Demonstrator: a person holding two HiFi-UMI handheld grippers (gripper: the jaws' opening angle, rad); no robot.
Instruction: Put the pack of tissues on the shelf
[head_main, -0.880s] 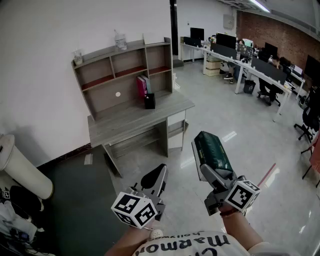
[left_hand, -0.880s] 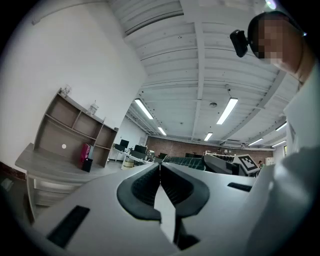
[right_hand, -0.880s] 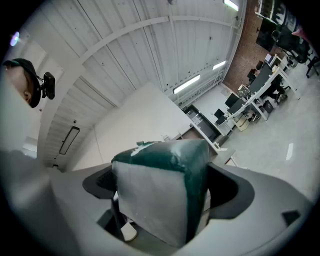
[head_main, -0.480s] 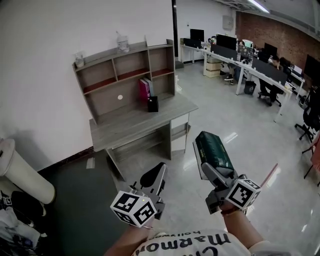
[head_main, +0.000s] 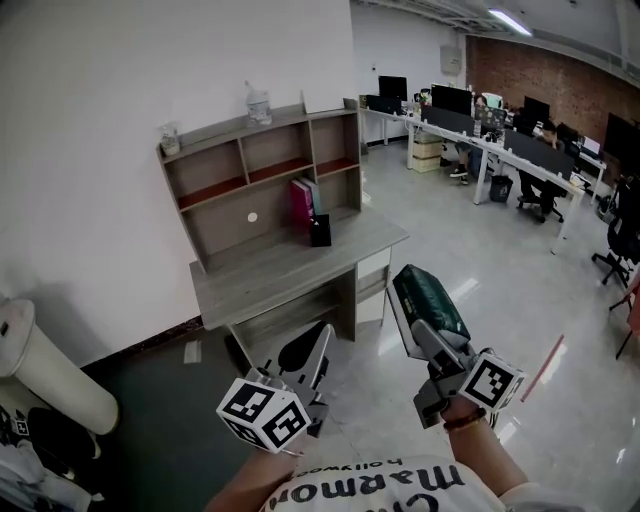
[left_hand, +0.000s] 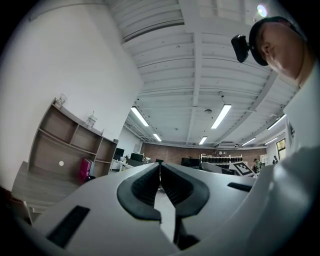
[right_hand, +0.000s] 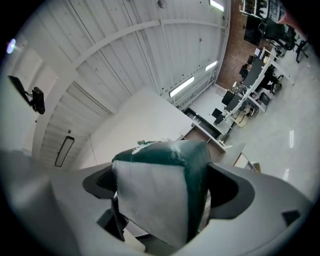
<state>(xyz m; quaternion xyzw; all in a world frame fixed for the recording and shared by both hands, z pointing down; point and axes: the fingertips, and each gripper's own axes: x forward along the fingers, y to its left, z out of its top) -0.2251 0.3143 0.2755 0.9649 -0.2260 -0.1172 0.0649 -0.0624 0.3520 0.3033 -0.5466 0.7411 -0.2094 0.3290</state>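
A dark green pack of tissues with a white end face sits between the jaws of my right gripper, which is shut on it and held above the floor, right of the desk. The grey shelf unit stands on a grey desk against the white wall, ahead and to the left; the left gripper view shows the shelf unit at its left edge. My left gripper is shut with nothing in it, its pads meeting, in front of the desk.
Pink binders and a black box stand on the desk under the shelf. Two clear bottles top the shelf unit. Office desks with monitors and seated people run along the right. A white cylinder lies at the left.
The desk and shelf have shifted right and down in the head view and look slightly nearer. Both grippers keep their pose, the right still holding the tissue pack.
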